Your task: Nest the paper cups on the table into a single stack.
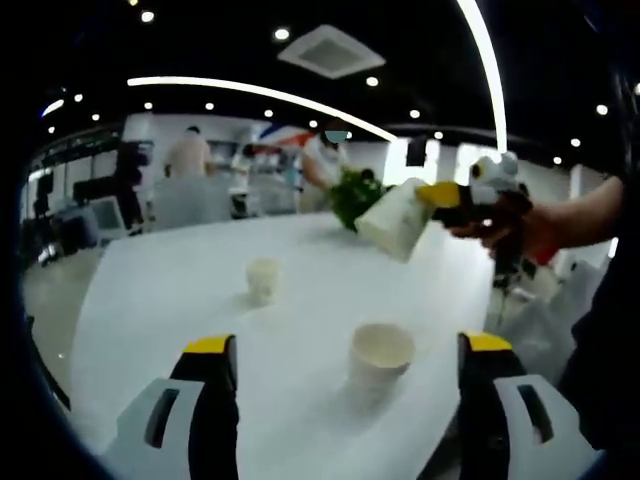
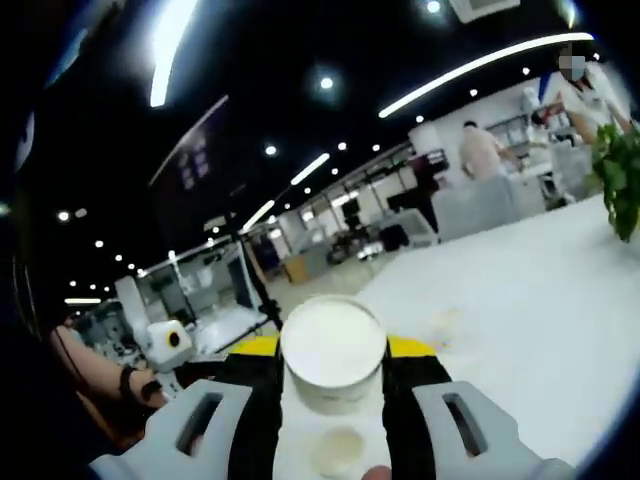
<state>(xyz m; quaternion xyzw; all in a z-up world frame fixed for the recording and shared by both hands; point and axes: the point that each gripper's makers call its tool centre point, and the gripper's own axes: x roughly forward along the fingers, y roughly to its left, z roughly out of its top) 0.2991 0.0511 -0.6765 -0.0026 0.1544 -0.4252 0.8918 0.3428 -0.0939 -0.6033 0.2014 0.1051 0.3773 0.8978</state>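
While the left gripper (image 1: 345,365) waits low over the white table (image 1: 150,300), its two jaws stand wide apart and nothing is between them. In the left gripper view a paper cup (image 1: 380,355) stands upright on the table between these jaws but a little ahead of them, nearer to the right one and touching neither. A second, smaller-looking cup (image 1: 262,278) stands further away on the table, well apart from the first.

In the same view the right gripper (image 1: 450,197) comes in from the right side, held by a hand (image 1: 505,225), high above the table. It carries a third cup (image 1: 395,220), which is tilted, with its mouth toward the gripper and its bottom pointing away and down. Behind it there is a green plant (image 1: 352,195), and people stand at the far end of the room.

The right gripper view gives what the other cannot: the held cup (image 2: 333,350) is seen from behind, its round mouth open toward the camera, and the two jaws of the right gripper (image 2: 333,375) press on its sides, so they are closed on it. Under the held cup, one cup on the table (image 2: 340,450) appears small between the jaws, and another (image 2: 445,320) shows faintly to the right. At the left of this view the person's arm (image 2: 95,375) holds the other gripper (image 2: 165,345). The plant (image 2: 620,185) is at the right edge here.
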